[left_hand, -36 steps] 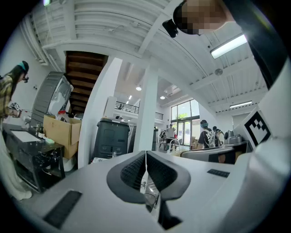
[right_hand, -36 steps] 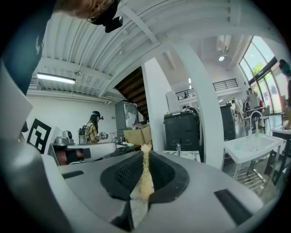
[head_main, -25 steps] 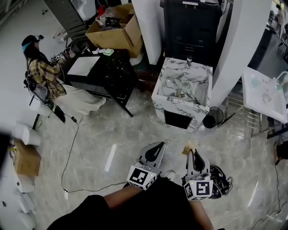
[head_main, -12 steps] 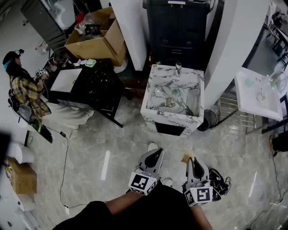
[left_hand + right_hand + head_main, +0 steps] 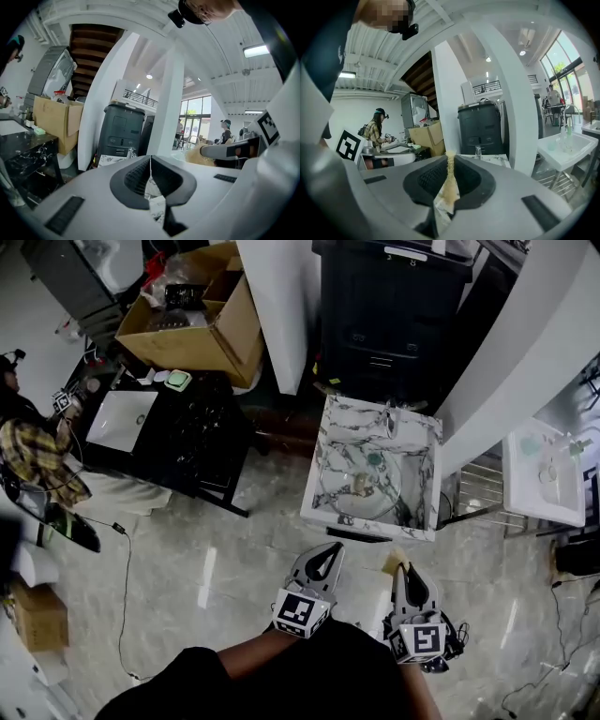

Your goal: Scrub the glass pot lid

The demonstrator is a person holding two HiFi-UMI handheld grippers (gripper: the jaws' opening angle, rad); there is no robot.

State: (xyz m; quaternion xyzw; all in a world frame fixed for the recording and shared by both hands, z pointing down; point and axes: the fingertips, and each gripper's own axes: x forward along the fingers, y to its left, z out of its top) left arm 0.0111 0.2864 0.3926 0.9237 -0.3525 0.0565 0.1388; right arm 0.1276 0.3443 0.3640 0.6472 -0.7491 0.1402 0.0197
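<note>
The glass lid (image 5: 361,486) lies flat in the basin of a square sink (image 5: 367,527) faced in white stone with grey veins. It is round and clear, has a small knob at its middle, and nearly fills the basin. A short metal tap (image 5: 389,418) stands at the back rim. Both grippers hover over the glossy grey floor (image 5: 216,549) just in front of the sink, apart from it and from the lid. The left gripper (image 5: 330,554) has smooth white shells with ribbed black pads; its jaws are pressed together with nothing between them. The right gripper (image 5: 406,570) has its jaws clamped on a thin tan sponge (image 5: 449,187), coarse and fibrous, whose edge sticks out past the tips. The person's dark sleeves fill the bottom of the head view. Behind the sink rise a tall black cabinet (image 5: 389,315) and a white pillar (image 5: 277,306). To the left stands a black table (image 5: 202,442) with an open cardboard box (image 5: 187,320) beyond it, and a person (image 5: 33,451) in a plaid shirt sits at its far side. A thin cable (image 5: 122,596) trails across the floor. A white basin (image 5: 544,474) on a metal frame stands at the right.
</note>
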